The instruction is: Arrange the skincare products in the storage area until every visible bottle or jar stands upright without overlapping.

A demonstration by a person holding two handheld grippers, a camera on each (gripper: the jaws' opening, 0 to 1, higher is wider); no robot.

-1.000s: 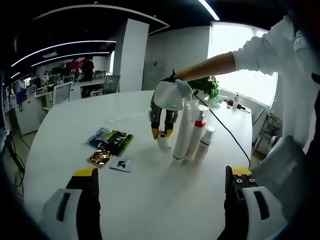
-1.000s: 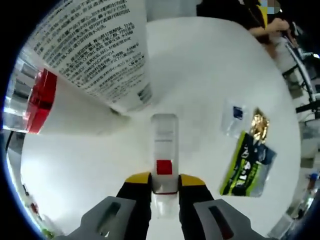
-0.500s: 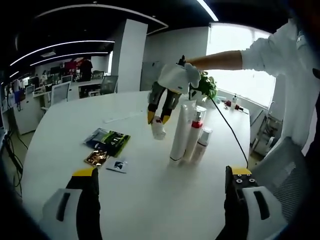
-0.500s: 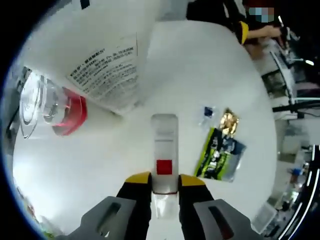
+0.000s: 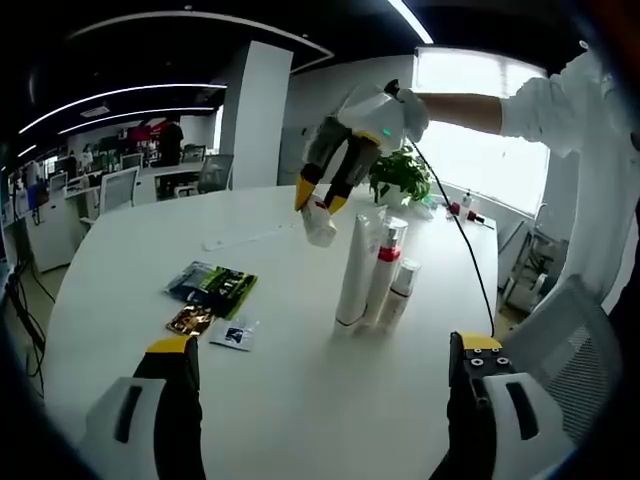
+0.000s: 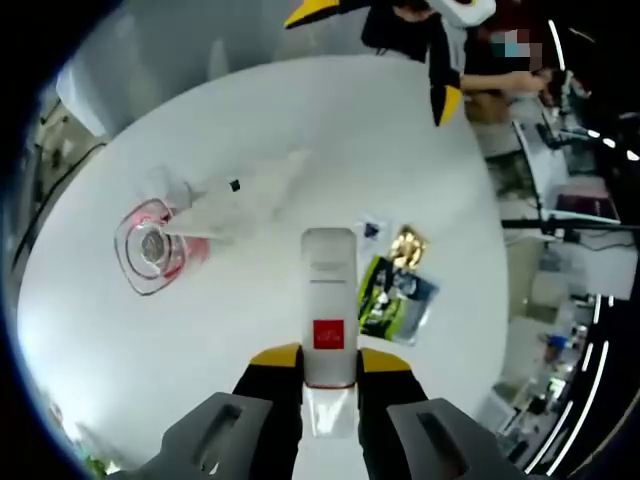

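Open-plan office. Big white round table (image 5: 300,330), rows of desks (image 5: 60,200) with office chairs (image 5: 122,182) and monitors behind, white column (image 5: 255,110), curved ceiling light strips (image 5: 120,95), large window (image 5: 480,130), potted plant (image 5: 400,178). Black ceiling.

An open-plan office with a dark ceiling (image 5: 150,60) crossed by curved strip lights (image 5: 130,92). A broad white pillar (image 5: 250,115) stands behind a large round white table (image 5: 290,350). To the right, a bright window (image 5: 490,130) floods the room with daylight, with a green potted plant (image 5: 400,178) in front of it. At far left, rows of desks (image 5: 110,185) with office chairs (image 5: 218,170).
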